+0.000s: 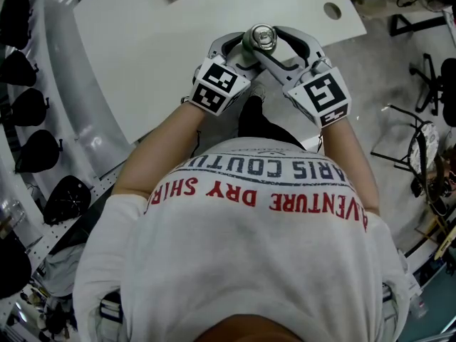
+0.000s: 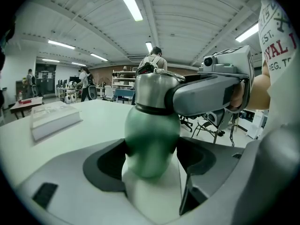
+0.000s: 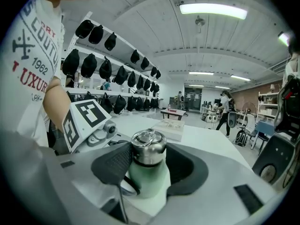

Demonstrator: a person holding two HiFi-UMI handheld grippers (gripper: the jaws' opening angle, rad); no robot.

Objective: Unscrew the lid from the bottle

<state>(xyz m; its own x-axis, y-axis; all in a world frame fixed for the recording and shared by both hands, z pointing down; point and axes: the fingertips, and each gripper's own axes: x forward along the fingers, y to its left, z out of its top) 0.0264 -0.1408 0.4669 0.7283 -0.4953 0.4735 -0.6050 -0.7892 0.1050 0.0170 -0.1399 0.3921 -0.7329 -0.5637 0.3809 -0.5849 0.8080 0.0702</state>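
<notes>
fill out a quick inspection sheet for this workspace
surface: white table, round hole near its far corner
job's things: green-to-white bottle, silver metal lid on it
clutter: flat white box on the table
grippers: left gripper shut on the bottle's body; right gripper shut on the lid
cables: nothing seen on the table
surroundings: racks of black caps, people standing far off

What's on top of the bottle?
A steel lid, with the right gripper shut on it. The left gripper clamps the bottle. The lid hides the opening and any contents.
</notes>
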